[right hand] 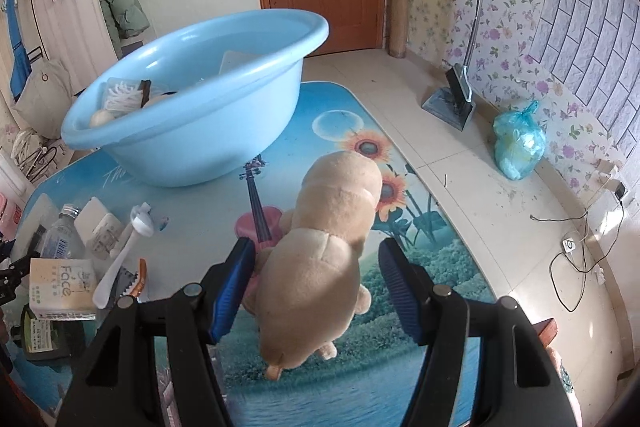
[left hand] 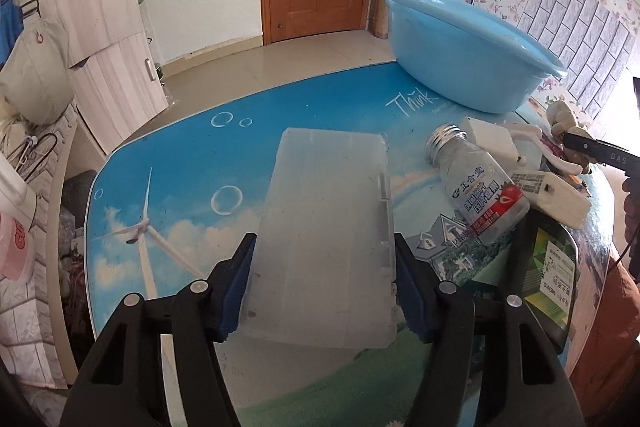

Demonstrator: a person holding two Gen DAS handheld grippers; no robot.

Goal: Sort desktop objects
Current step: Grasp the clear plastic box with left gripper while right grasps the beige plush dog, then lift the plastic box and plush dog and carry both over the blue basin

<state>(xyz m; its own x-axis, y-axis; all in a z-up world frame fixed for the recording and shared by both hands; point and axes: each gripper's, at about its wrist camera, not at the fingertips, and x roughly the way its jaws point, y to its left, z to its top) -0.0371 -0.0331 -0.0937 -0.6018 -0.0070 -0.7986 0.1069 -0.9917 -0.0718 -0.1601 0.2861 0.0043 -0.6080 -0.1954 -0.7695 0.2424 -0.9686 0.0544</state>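
Note:
A translucent plastic box (left hand: 324, 211) lies lengthwise on the picture-printed table (left hand: 180, 163). My left gripper (left hand: 325, 241) straddles its near half, and both blue pads press against its long sides. In the right wrist view a beige plush toy (right hand: 320, 267) lies between the fingers of my right gripper (right hand: 317, 243). The left pad is at the toy's flank, while a gap of table shows between the toy and the right pad. The light blue basin (right hand: 192, 131) stands at the far side with several items inside.
Right of the plastic box lie a clear bottle (left hand: 480, 195), a white charger (left hand: 488, 139), a white carton (left hand: 560, 199) and a dark packet (left hand: 552, 267). A white brush (right hand: 124, 251) lies by the "Face" carton (right hand: 60, 287). A dustpan (right hand: 452, 99) and blue bag (right hand: 518, 143) are on the floor.

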